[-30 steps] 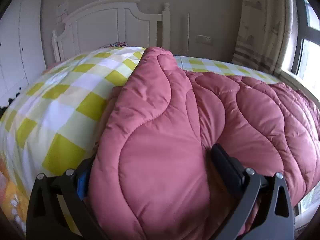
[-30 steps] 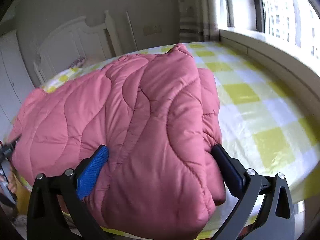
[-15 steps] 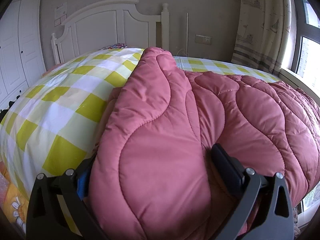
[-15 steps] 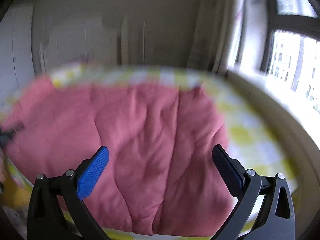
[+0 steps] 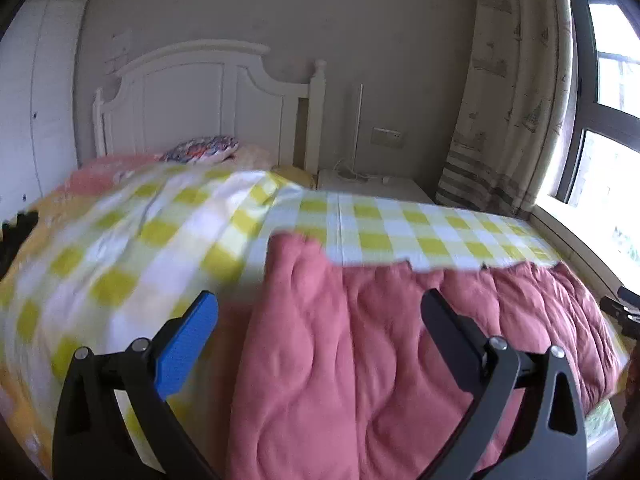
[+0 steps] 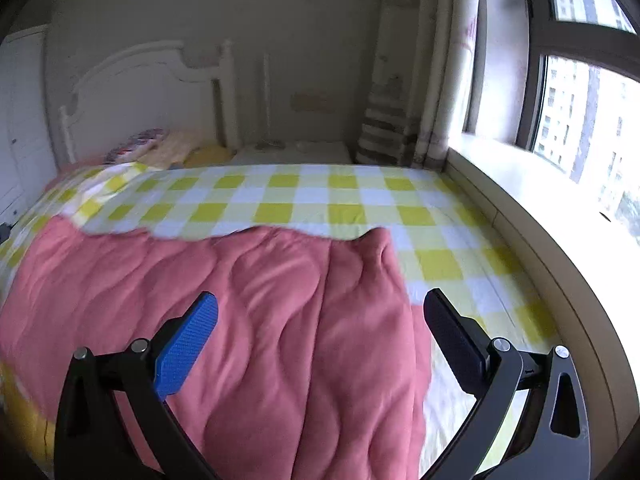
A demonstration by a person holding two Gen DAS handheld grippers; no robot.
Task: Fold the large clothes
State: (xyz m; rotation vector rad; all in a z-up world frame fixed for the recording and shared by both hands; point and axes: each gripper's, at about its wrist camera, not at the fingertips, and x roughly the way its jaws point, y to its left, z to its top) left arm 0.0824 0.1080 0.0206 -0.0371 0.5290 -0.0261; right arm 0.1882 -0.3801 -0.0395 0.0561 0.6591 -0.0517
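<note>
Jacket: the pink quilted jacket [image 5: 360, 360] lies folded along the bed's [image 6: 312, 196] near edge, long axis running left to right.
Left hand-held gripper [image 5: 320, 334]: your jaws gape wide, empty, over its left end.
Right hand-held gripper [image 6: 320, 334]: equally wide, empty, over its right end.
Nearer: neither.

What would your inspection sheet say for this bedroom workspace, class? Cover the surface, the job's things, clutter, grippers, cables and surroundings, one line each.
Surface: bed with yellow-and-white checked sheet, blurred in places.
Job's things: pink quilted padded garment lying folded near the bed's front edge, held by neither gripper.
Clutter: patterned multicoloured cushion at the head of the bed.
Grippers: left gripper open, above the garment's edge; right gripper open, above the garment.
Cables: thin white cord on the white bedside table.
Surroundings: white panelled headboard, striped patterned curtain, dark-framed window, white wardrobe.
</note>
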